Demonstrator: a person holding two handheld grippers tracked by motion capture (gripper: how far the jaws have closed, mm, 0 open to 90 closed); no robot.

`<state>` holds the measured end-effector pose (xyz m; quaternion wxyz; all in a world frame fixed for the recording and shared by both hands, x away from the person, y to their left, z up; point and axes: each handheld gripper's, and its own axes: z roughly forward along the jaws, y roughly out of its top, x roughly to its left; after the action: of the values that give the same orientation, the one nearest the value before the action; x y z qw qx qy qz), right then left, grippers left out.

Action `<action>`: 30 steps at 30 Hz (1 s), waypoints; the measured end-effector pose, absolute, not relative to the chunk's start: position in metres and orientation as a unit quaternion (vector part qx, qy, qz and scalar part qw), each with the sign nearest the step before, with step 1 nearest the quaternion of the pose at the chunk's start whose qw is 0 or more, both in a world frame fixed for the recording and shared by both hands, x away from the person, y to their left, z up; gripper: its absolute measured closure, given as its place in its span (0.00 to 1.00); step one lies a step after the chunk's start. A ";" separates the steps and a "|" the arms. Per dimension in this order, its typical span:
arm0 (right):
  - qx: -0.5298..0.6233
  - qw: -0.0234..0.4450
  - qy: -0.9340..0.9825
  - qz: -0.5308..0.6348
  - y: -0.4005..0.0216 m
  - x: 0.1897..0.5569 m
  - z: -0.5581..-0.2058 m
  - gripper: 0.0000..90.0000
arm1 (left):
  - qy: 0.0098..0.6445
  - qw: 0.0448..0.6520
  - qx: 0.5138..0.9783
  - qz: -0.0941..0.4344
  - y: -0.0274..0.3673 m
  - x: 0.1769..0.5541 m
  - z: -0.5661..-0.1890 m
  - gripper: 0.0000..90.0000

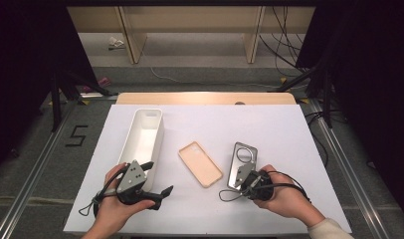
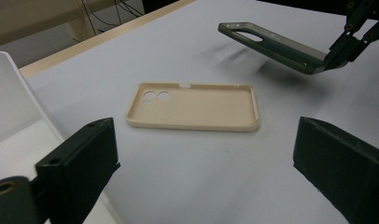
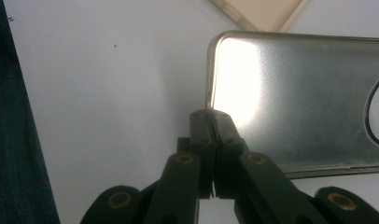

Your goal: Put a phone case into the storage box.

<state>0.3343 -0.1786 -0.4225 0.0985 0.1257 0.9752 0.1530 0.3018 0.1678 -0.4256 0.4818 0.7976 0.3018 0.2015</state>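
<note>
A beige phone case (image 1: 200, 164) (image 2: 194, 106) lies open side up in the middle of the white table (image 1: 269, 129). My right gripper (image 1: 245, 180) (image 3: 210, 116) is shut on the near edge of a dark grey phone case (image 1: 242, 162) (image 3: 299, 93). In the left gripper view that grey case (image 2: 271, 44) hangs tilted above the table, pinched at one end by the right gripper (image 2: 339, 49). My left gripper (image 1: 157, 179) (image 2: 206, 135) stands open near the front left, its jaws wide apart with nothing between them, facing the beige case.
A long white bin (image 1: 145, 134) (image 2: 5, 102) stands at the table's left, right beside my left gripper. The table's wooden far edge (image 1: 205, 98) and front edge bound the surface. Dark stands and cables line the floor on both sides.
</note>
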 end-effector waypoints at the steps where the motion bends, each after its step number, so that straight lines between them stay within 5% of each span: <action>1: 0.126 0.099 0.975 0.153 -0.179 0.334 -0.422 0.99 | 0.304 0.483 0.797 0.199 0.166 0.302 -0.425 0.08; 30: 0.099 0.127 0.966 0.201 -0.163 0.321 -0.415 0.99 | 0.342 0.402 0.848 0.057 0.012 0.439 -0.395 0.44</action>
<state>0.3207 -0.1631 -0.4151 0.1268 0.0993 0.9663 0.2011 0.4388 0.0116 -0.3948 0.4021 0.8476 0.3416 0.0565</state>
